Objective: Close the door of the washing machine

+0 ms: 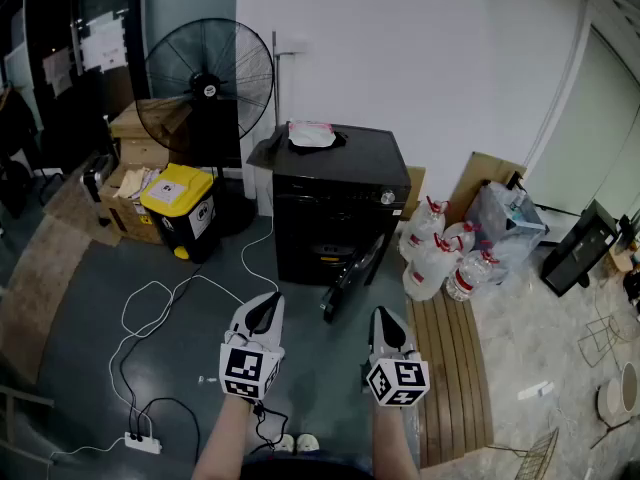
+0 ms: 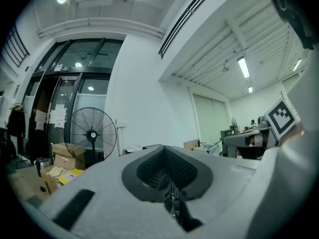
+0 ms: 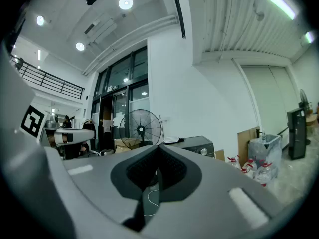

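Note:
The black washing machine (image 1: 340, 198) stands against the white wall. Its front door (image 1: 352, 276) hangs open, swung out toward me on its right side. A white cloth-like item (image 1: 313, 135) lies on the machine's top. My left gripper (image 1: 264, 306) and right gripper (image 1: 384, 318) are held level side by side, short of the door and apart from it. Both have their jaws together with nothing between them. Past the shut right gripper (image 3: 158, 147), the right gripper view shows the machine (image 3: 197, 145) with its knob. The left gripper (image 2: 162, 149) also looks shut and empty in its own view.
A large standing fan (image 1: 210, 80), cardboard boxes (image 1: 130, 183) and a yellow-lidded bin (image 1: 181, 206) are left of the machine. Water jugs (image 1: 440, 253) and a wooden slat board (image 1: 450, 368) lie to its right. A white cable (image 1: 150, 303) and a power strip (image 1: 141, 443) trail across the floor.

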